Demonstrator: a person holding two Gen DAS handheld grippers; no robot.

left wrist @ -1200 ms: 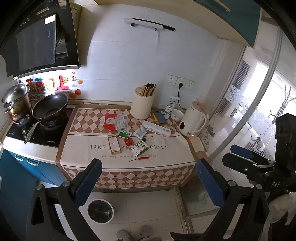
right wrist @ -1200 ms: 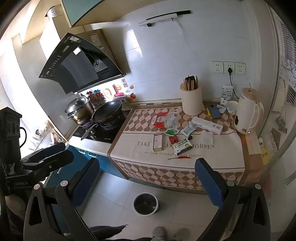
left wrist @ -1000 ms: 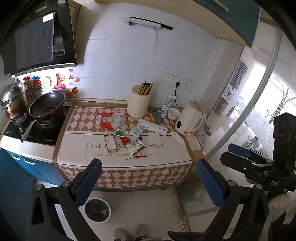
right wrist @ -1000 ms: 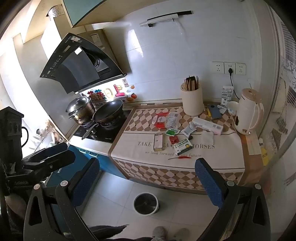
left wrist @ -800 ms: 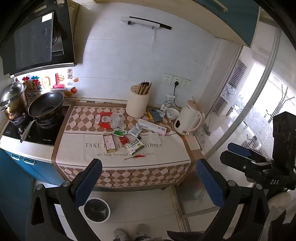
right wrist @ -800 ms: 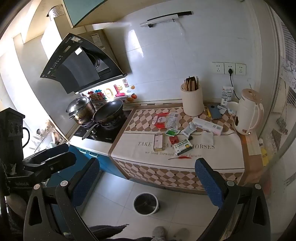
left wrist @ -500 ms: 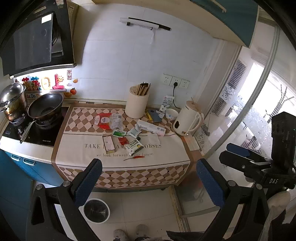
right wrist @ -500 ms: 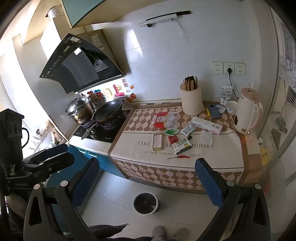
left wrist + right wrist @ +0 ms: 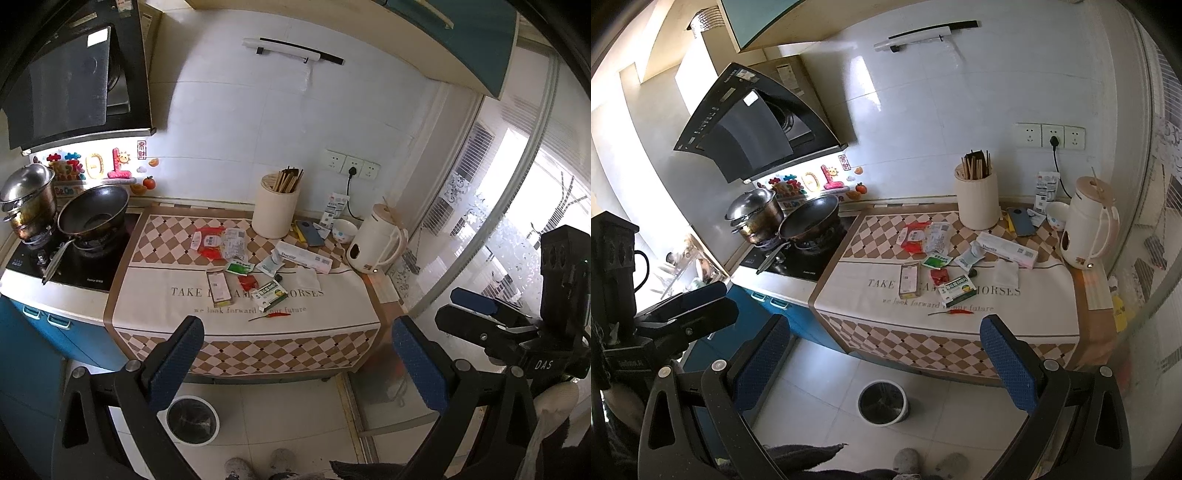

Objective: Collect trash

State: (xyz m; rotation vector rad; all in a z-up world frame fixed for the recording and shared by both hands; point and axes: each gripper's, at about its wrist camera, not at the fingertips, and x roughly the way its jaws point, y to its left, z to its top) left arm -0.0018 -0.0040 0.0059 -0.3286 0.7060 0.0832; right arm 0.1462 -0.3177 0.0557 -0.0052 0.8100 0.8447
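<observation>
Litter lies on the checkered cloth of the counter (image 9: 147, 317): a red wrapper (image 9: 208, 242), a clear packet (image 9: 234, 247), a green sachet (image 9: 240, 267), a flat brown box (image 9: 218, 288), a green-and-white box (image 9: 271, 294), a long white box (image 9: 304, 256), a white tissue (image 9: 308, 278) and a red chili (image 9: 273, 316). The same chili (image 9: 955, 312) and green-and-white box (image 9: 956, 290) show in the right wrist view. A small bin (image 9: 192, 421) stands on the floor below. My left gripper (image 9: 295, 365) and right gripper (image 9: 882, 365) hang open and empty, well back from the counter.
A wok (image 9: 92, 218) and a steel pot (image 9: 27, 199) sit on the hob at the left. A cream utensil holder (image 9: 275, 214), a phone (image 9: 310, 232), a bowl (image 9: 343, 230) and a white kettle (image 9: 376, 240) stand along the back right. A person's feet (image 9: 258, 465) are on the tiled floor.
Both grippers stay open and empty. The left view has drifted slightly, so the counter sits a little left and higher in frame. The right view is nearly still.
</observation>
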